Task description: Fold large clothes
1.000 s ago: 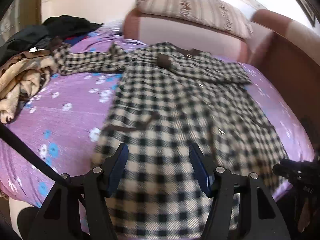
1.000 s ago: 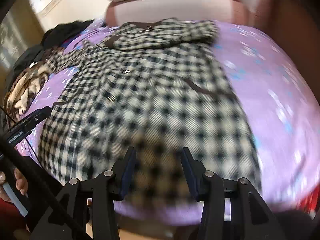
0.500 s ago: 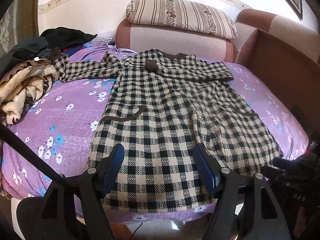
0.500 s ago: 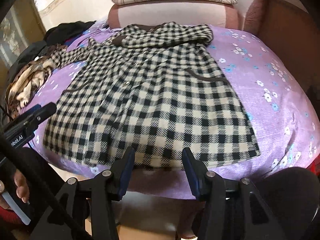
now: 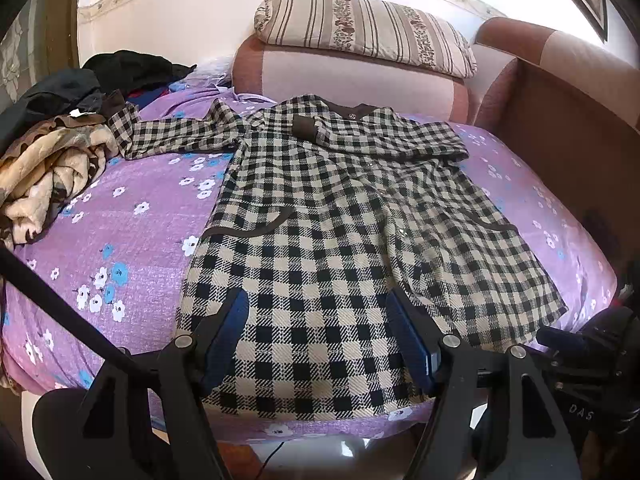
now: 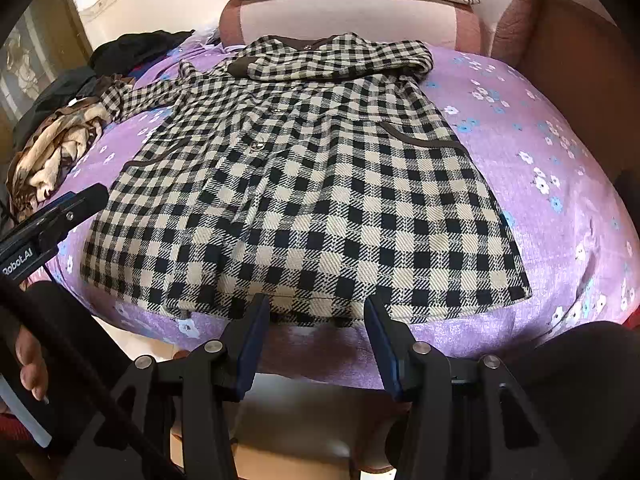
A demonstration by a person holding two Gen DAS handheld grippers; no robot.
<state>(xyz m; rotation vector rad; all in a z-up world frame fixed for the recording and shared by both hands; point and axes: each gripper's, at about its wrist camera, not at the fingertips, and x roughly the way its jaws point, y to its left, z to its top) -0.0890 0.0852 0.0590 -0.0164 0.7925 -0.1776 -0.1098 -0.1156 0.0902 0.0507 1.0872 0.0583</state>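
Black-and-cream checked woollen coat (image 5: 344, 240) lies flat on the purple flowered bedspread (image 5: 120, 220), one sleeve folded across. Our left gripper (image 5: 318, 336) and right gripper (image 6: 312, 336) hang parted and empty; we should pinch both hem corners evenly.

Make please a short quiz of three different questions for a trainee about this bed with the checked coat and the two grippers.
1. True or false: the right gripper is shut on the checked coat.
2. Which sleeve lies folded across the chest: A, the one toward the cloth pile, or B, the one toward the sofa arm?
3. What lies on the sofa back?

Key: 1 false, both the right and the left gripper are open. 2 B. 3 striped pillow.
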